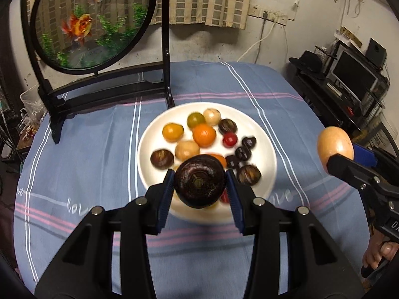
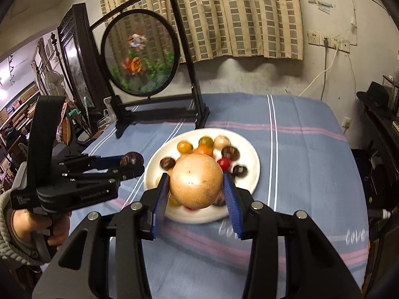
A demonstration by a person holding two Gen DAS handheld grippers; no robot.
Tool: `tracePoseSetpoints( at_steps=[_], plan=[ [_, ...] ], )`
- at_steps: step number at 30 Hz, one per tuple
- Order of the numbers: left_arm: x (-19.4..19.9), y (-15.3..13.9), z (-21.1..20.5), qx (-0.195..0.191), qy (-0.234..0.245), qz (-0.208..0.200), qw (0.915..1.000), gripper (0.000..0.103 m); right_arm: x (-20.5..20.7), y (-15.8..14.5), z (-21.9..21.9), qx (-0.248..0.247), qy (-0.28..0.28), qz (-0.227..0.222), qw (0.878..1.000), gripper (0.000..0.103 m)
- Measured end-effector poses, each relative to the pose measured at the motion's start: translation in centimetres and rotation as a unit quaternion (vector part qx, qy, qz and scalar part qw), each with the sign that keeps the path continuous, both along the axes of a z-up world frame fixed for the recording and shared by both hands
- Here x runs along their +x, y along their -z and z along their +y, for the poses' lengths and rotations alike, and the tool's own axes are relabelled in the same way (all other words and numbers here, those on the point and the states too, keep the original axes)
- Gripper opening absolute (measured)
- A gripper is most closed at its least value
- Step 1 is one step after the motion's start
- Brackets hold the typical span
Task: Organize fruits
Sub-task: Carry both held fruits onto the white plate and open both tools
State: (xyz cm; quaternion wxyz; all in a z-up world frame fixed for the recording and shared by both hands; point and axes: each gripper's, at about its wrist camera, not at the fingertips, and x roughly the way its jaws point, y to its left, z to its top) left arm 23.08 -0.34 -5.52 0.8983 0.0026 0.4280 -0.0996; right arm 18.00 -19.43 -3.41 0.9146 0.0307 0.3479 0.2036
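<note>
Left claw (image 1: 199, 186) gripping dark fruit (image 1: 199, 184) (stem end seen only here), plate (image 1: 147, 154)

Bare striped tablecloth (image 1: 87, 149) open around the crowded plate (image 1: 147, 149); fish-screen stand (image 1: 112, 92) blocking the far-left corner.

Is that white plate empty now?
No, the white plate holds many small fruits, among them an orange one and a red one.
</note>
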Motion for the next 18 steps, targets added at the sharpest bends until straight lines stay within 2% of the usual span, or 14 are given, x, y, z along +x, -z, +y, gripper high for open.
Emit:
tracePoseSetpoints(
  at_steps=[3, 10, 14, 18],
  plan=[
    [3.0, 1.1, 0.0, -0.002, -0.005, 0.012, 0.9999, 0.042, 3.7, 1.1, 0.4, -0.004, 0.002, 0.005, 1.000, 0.044],
    [8.0, 5.5, -0.2, -0.007, -0.017, 0.051, 0.9985, 0.042, 10.5, 6.5, 1.7, -0.017, -0.003, 0.061, 0.998, 0.044],
    [9.5, 7.7, -0.3, -0.009, -0.017, 0.068, 0.9975, 0.042, 12.4, 8.9, 2.8, -0.022, -0.010, 0.080, 0.996, 0.044],
    [10.2, 8.6, -0.3, -0.013, -0.018, 0.075, 0.9970, 0.042, 13.3, 10.5, 4.0, -0.028, -0.022, 0.092, 0.995, 0.044]
  ],
)
